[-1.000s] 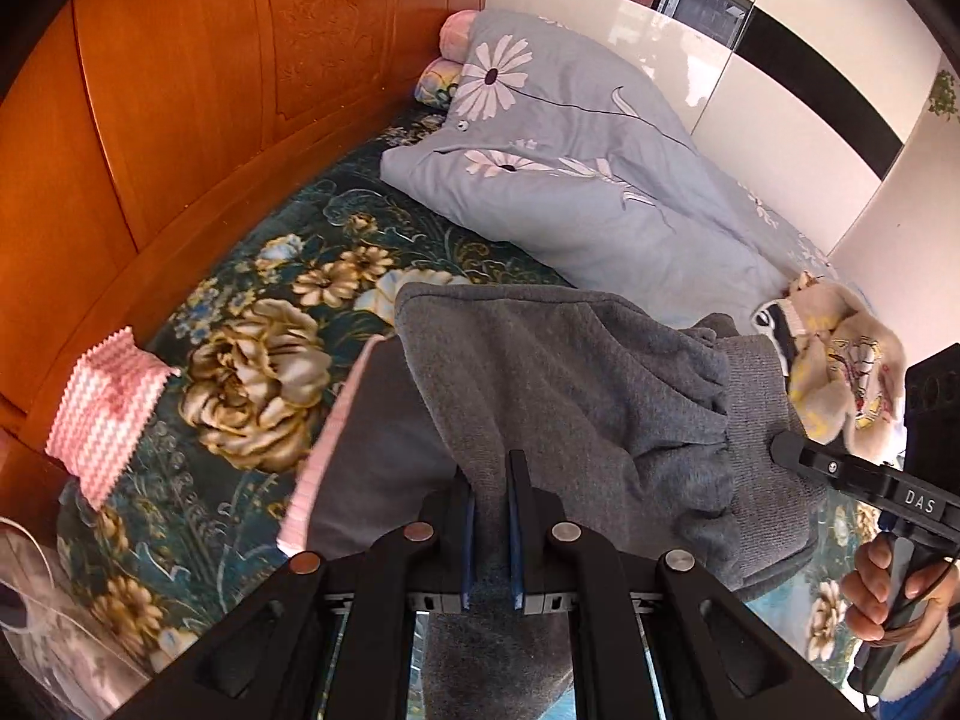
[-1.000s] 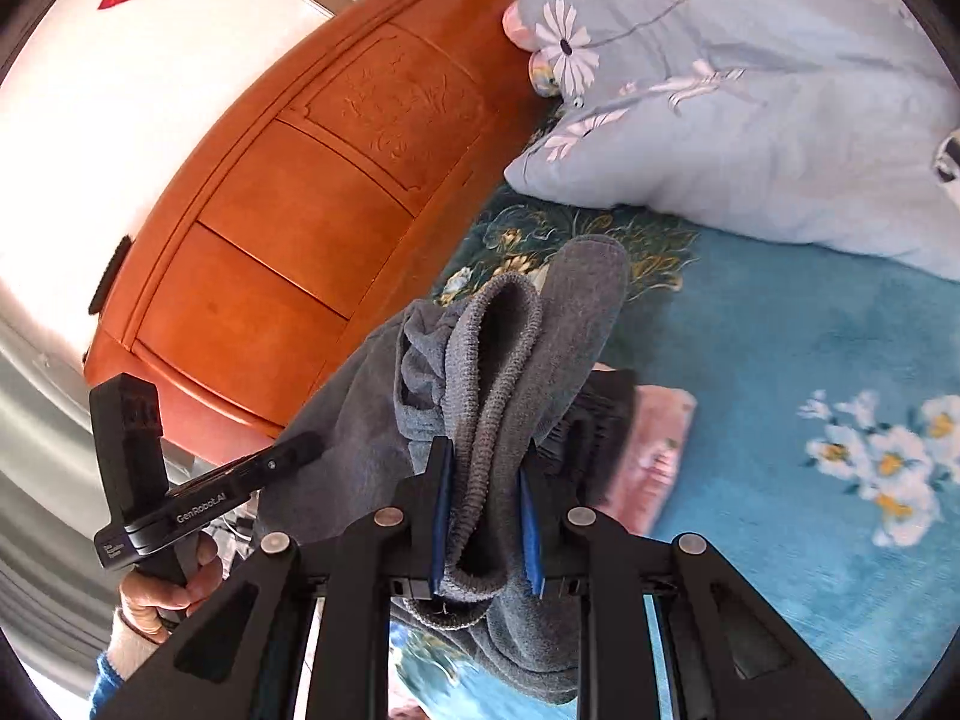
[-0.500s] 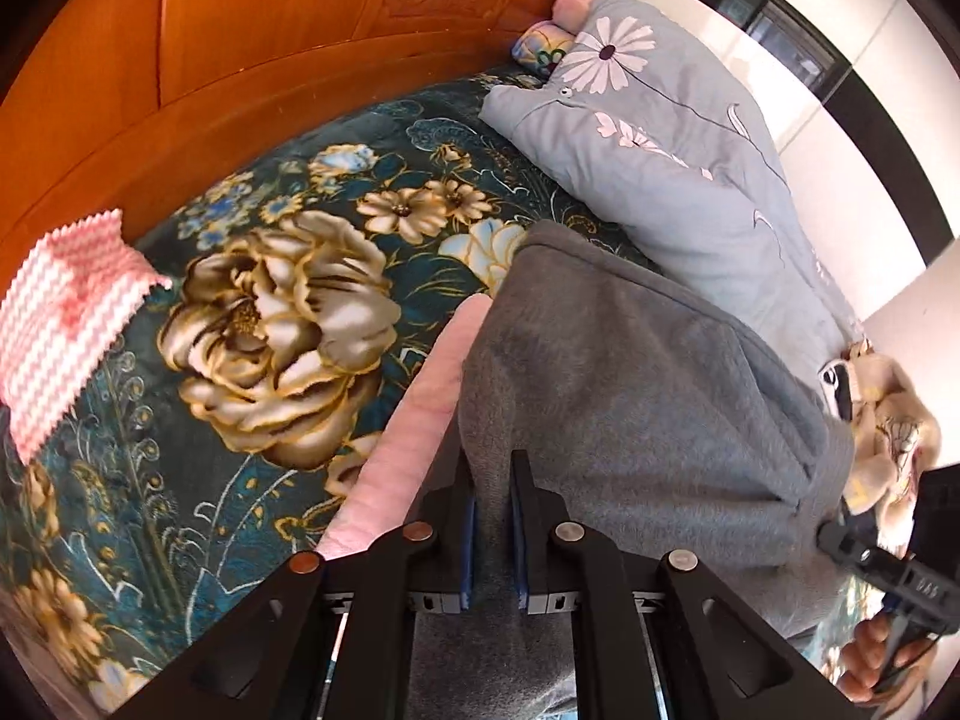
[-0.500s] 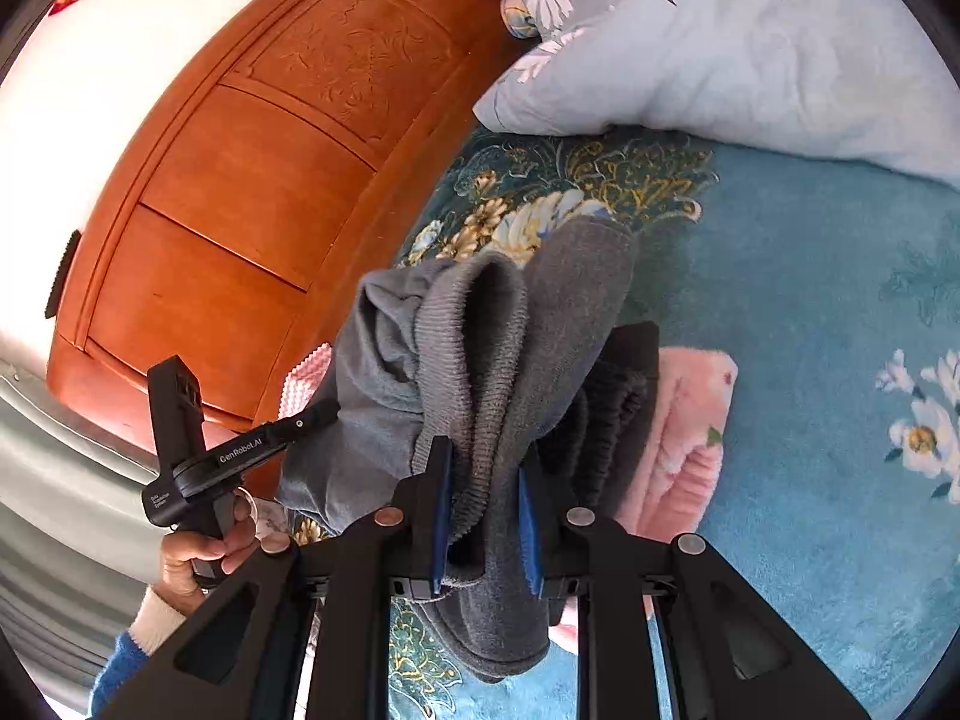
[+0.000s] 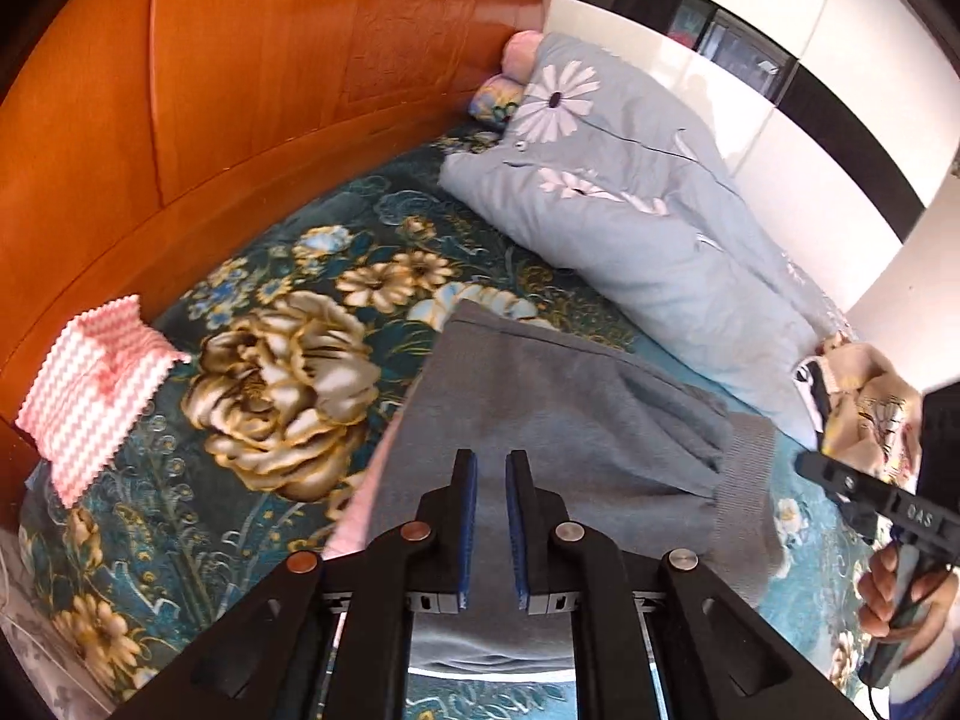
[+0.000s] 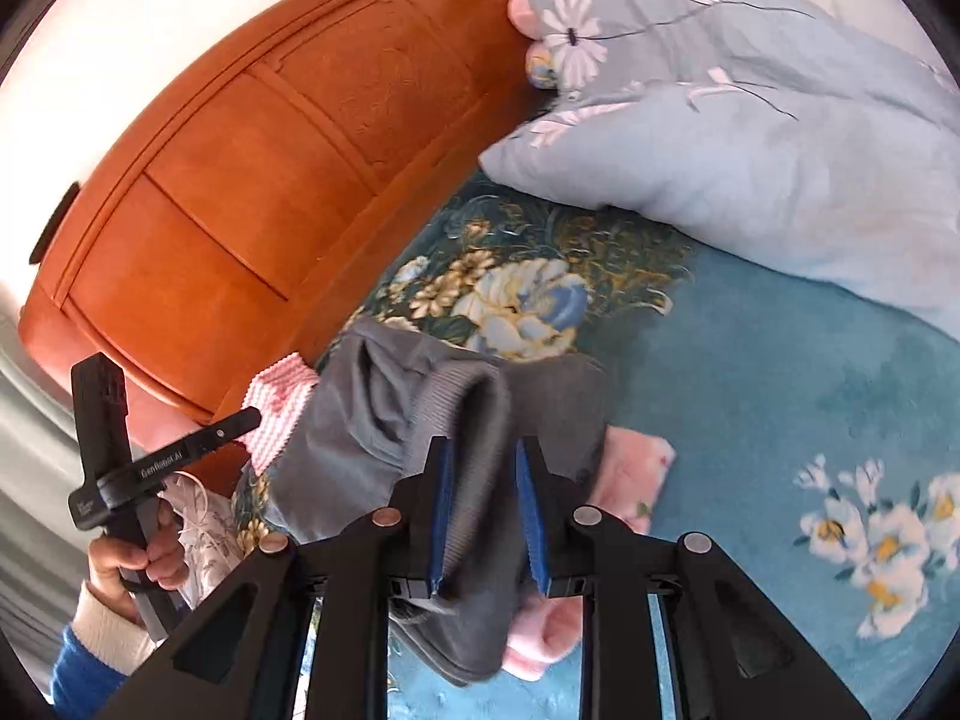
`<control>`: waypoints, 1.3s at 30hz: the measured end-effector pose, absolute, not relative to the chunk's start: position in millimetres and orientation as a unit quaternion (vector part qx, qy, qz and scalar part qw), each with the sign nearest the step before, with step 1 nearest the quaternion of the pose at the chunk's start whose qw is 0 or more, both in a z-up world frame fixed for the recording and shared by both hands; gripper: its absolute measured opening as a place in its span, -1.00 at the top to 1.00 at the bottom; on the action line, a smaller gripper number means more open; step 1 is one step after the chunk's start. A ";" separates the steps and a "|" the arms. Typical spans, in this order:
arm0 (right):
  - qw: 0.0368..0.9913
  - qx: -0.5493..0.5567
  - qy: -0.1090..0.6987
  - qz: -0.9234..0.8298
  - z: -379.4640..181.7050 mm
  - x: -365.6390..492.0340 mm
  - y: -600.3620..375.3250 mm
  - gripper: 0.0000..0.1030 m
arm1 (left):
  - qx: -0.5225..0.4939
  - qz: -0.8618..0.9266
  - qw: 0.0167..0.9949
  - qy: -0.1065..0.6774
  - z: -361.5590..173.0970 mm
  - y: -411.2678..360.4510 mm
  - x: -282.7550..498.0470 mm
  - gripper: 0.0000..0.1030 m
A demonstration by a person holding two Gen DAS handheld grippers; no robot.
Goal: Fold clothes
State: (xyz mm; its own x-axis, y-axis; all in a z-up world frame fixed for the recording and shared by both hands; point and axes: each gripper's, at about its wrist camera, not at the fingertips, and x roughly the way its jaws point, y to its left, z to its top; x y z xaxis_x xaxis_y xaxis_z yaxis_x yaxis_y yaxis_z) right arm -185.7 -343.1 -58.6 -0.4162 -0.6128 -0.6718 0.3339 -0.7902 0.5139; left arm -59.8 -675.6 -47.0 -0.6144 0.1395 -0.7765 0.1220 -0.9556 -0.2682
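Observation:
A grey garment (image 5: 570, 396) with a ribbed waistband lies spread on the floral bedsheet (image 5: 270, 276), partly over a folded pink garment (image 6: 630, 468). My left gripper (image 5: 492, 456) sits low over the near edge of the grey cloth. Its pads are almost together and grey fabric fills the narrow gap. My right gripper (image 6: 480, 444) holds the folded ribbed waistband (image 6: 474, 414) between its blue pads; its jaws are opening slightly. Each gripper also shows in the other's view, each held by a hand: the right gripper (image 5: 870, 498) and the left gripper (image 6: 168, 462).
An orange wooden headboard (image 5: 240, 90) runs along the far left. A pale blue flowered duvet (image 5: 630, 210) is heaped behind the garment. A pink-and-white zigzag cloth (image 5: 96, 384) lies by the headboard. A beige patterned cloth (image 5: 870, 396) lies at the right.
Both grippers have come down toward the bed with the grey garment. It hung bunched between them before and now lies flatter over the pink garment.

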 end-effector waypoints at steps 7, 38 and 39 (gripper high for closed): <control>0.320 0.452 -0.081 -0.828 -66.3 -201.3 -383.3 0.53 | -0.480 0.871 0.007 -0.107 -85.9 -653.2 -57.9 0.76; 0.209 0.497 -0.033 -0.842 -140.7 -73.0 -365.8 -0.56 | -0.478 0.858 -0.082 -0.169 -141.7 -572.7 54.0 -0.56; 0.204 0.491 -0.037 -0.846 -142.8 -71.3 -364.8 -0.56 | -0.472 0.860 -0.089 -0.171 -144.6 -571.4 57.0 -0.64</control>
